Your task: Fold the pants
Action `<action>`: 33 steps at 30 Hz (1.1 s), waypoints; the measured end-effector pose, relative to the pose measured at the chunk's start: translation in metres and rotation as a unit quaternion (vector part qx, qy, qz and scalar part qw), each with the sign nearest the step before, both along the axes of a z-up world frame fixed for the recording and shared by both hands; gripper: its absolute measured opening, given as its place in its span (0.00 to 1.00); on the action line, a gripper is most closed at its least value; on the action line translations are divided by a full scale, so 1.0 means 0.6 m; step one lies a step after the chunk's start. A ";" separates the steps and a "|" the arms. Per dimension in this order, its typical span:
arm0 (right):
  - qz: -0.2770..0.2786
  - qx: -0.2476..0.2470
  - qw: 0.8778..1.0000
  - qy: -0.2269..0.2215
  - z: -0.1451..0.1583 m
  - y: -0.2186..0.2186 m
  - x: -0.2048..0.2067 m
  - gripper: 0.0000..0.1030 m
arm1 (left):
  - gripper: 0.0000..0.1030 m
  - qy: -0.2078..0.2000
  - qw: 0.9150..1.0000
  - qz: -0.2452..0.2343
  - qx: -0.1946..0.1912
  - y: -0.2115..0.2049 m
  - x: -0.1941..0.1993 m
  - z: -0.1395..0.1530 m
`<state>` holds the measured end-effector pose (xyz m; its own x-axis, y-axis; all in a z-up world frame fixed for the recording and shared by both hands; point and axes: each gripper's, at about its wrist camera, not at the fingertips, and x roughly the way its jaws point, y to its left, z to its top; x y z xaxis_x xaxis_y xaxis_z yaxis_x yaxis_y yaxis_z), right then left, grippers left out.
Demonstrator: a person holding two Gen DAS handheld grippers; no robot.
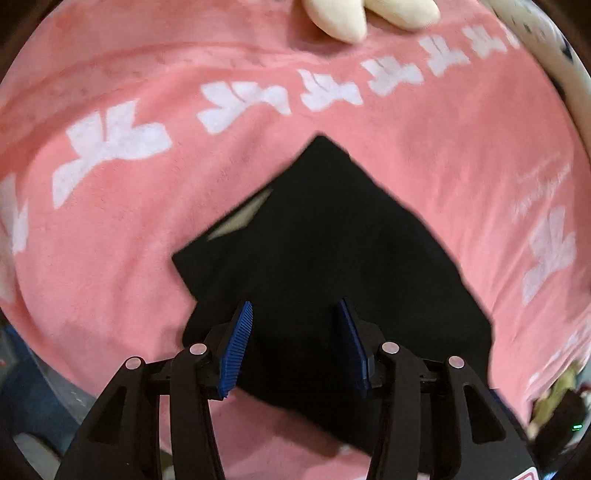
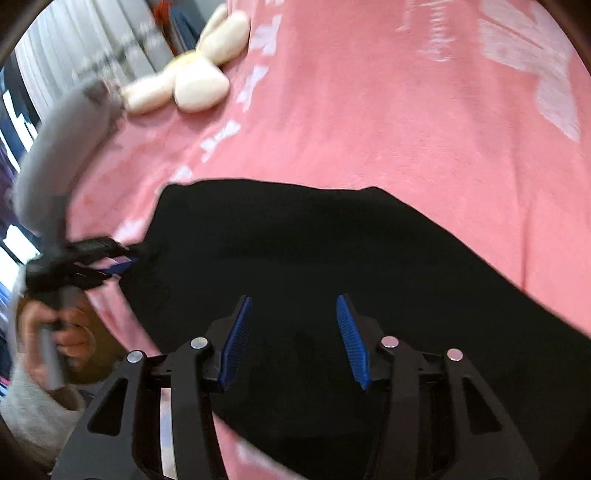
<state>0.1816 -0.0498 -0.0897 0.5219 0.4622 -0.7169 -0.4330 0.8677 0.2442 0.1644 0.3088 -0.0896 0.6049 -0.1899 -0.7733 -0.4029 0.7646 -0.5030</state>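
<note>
The black pants [image 1: 325, 229] lie folded into a compact shape on a pink blanket [image 1: 110, 258], with a pale strip of lining [image 1: 243, 214] showing at their left edge. My left gripper [image 1: 294, 302] hovers over the near part of the pants, its blue pads apart with nothing pinched between them. In the right wrist view the pants [image 2: 295, 240] spread wide and dark below my right gripper [image 2: 294, 298], which is also open and holds nothing. The left gripper [image 2: 123, 264] shows there at the pants' left edge, held by a hand [image 2: 70, 332].
A cream plush toy [image 1: 343, 18] [image 2: 192, 81] lies at the far side of the blanket [image 2: 369, 110]. A grey sleeve [image 2: 59, 147] reaches in from the left. Curtains and clutter stand beyond the bed's left edge. White prints pattern the blanket.
</note>
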 end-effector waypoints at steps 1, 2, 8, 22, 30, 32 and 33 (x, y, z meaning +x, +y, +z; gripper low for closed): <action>-0.002 -0.014 1.000 -0.005 0.000 0.007 0.007 0.45 | 0.43 -0.003 1.000 0.001 -0.016 0.007 -0.004 0.006; 0.000 -0.021 1.000 -0.011 0.003 0.013 0.011 0.45 | 0.46 -0.008 0.999 0.004 -0.046 0.021 -0.016 0.014; 0.003 -0.004 1.000 -0.004 -0.013 0.025 -0.007 0.45 | 0.73 -0.025 0.981 0.037 -0.189 0.066 -0.100 -0.010; -0.015 -0.012 1.000 -0.019 -0.004 0.013 -0.058 0.45 | 0.00 -0.112 0.993 0.022 -0.017 0.087 -0.032 0.107; -0.044 -0.008 0.999 -0.003 -0.019 -0.019 -0.064 0.45 | 0.46 -0.032 0.994 -0.016 -0.101 0.042 -0.054 0.033; -0.043 -0.007 0.999 -0.001 -0.021 -0.022 -0.073 0.46 | 0.63 -0.032 0.993 -0.012 -0.115 0.018 -0.065 0.024; -0.044 -0.005 0.999 0.001 -0.022 -0.027 -0.077 0.46 | 0.63 -0.023 0.992 -0.016 -0.120 0.004 -0.064 0.017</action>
